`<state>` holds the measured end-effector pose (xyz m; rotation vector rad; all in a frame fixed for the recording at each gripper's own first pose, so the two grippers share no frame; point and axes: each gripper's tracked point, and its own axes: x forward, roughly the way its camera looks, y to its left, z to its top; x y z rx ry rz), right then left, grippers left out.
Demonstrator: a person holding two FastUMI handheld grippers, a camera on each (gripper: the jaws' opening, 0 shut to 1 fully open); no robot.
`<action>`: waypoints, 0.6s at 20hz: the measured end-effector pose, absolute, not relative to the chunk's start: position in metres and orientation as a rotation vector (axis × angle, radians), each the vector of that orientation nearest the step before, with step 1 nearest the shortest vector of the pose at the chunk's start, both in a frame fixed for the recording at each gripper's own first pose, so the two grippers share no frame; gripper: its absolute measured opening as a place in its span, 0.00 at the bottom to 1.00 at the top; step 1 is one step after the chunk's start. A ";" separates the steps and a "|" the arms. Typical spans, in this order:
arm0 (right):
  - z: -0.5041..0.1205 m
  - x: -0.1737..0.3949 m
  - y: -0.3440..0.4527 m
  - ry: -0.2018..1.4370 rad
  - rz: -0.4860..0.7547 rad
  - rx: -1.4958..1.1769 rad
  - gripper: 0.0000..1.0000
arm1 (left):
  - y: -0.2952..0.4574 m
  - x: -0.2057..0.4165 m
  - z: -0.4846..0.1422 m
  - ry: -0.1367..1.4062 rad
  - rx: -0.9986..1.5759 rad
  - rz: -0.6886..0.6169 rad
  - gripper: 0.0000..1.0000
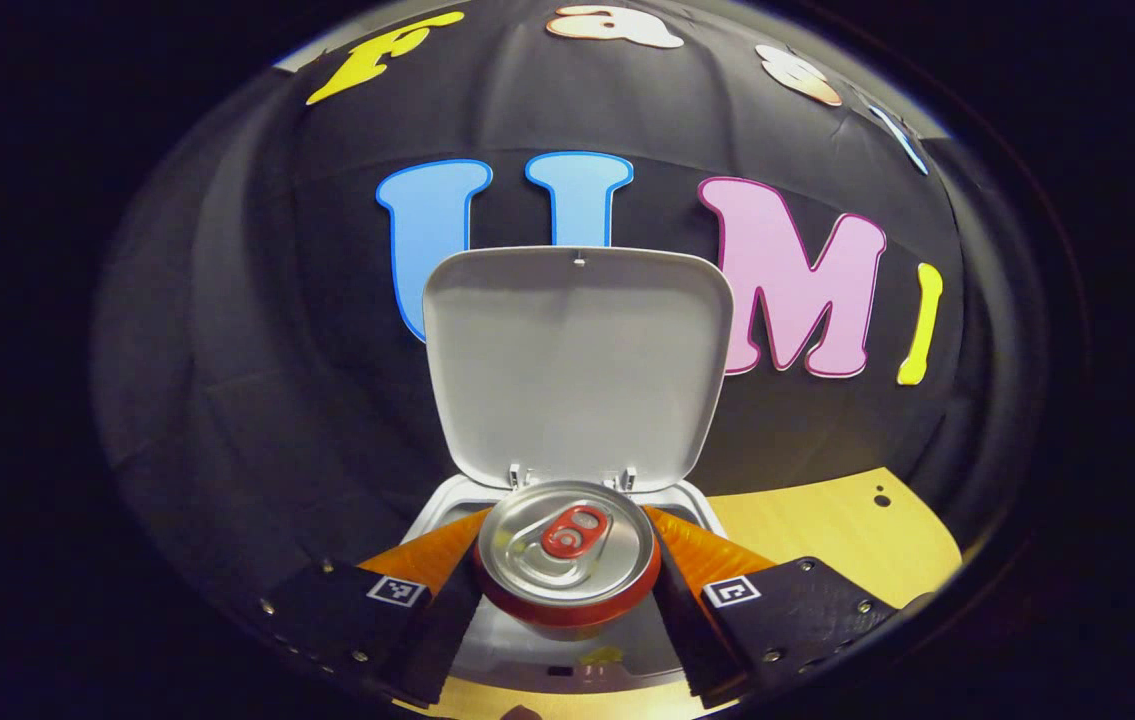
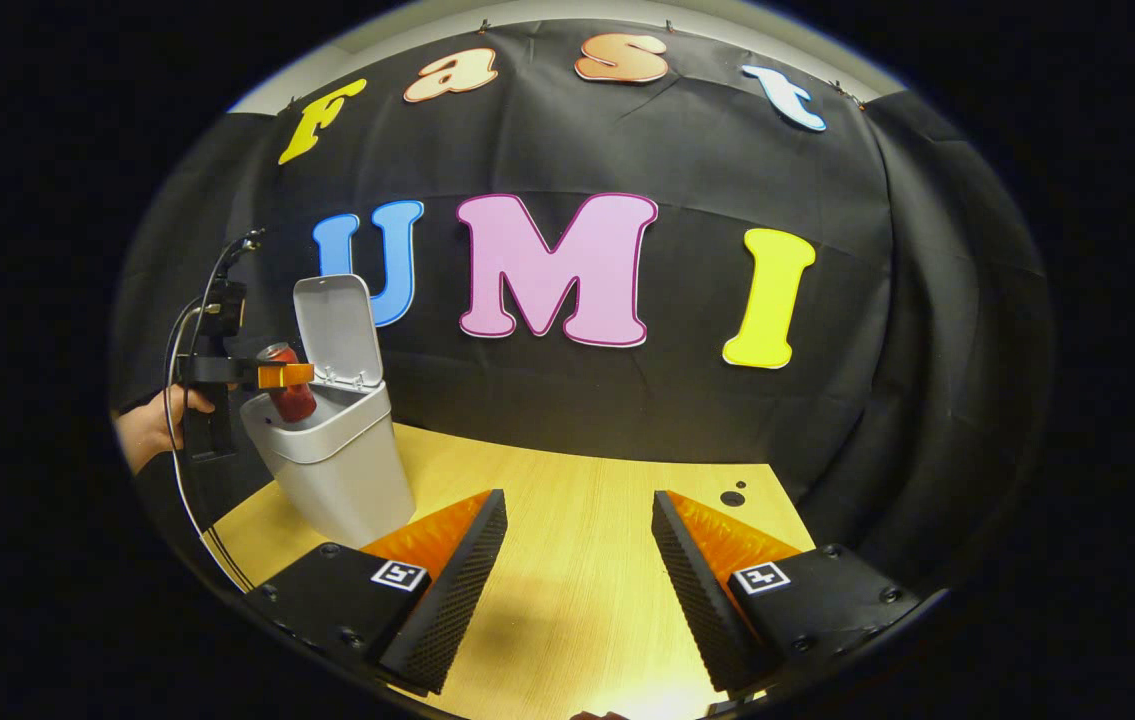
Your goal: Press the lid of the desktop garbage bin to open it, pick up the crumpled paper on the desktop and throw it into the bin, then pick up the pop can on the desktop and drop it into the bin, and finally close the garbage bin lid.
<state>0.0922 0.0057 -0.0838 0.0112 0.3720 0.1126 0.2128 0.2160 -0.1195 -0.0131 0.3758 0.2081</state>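
Now the left gripper pinches the can upright over the open bin, lid raised at 12 o'clock. The right gripper hovers over the desk, fingers spread.

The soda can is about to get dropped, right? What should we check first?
1. Bin lid open: ok, it stands upright.
2. Left gripper shut on the pop can: ok.
3. Can over the garbage bin opening: ok, seen in the right gripper view.
4. Right gripper out of the way: ok, open above the table.
5. Crumpled paper already inside: cannot tell.
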 end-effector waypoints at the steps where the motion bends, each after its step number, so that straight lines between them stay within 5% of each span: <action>1: -0.084 0.094 0.006 0.375 0.114 0.012 0.95 | 0.215 0.215 -0.114 0.363 0.015 0.208 0.86; 12: -0.089 0.101 0.009 0.380 0.121 0.012 0.95 | 0.200 0.224 -0.095 0.314 -0.003 0.171 0.86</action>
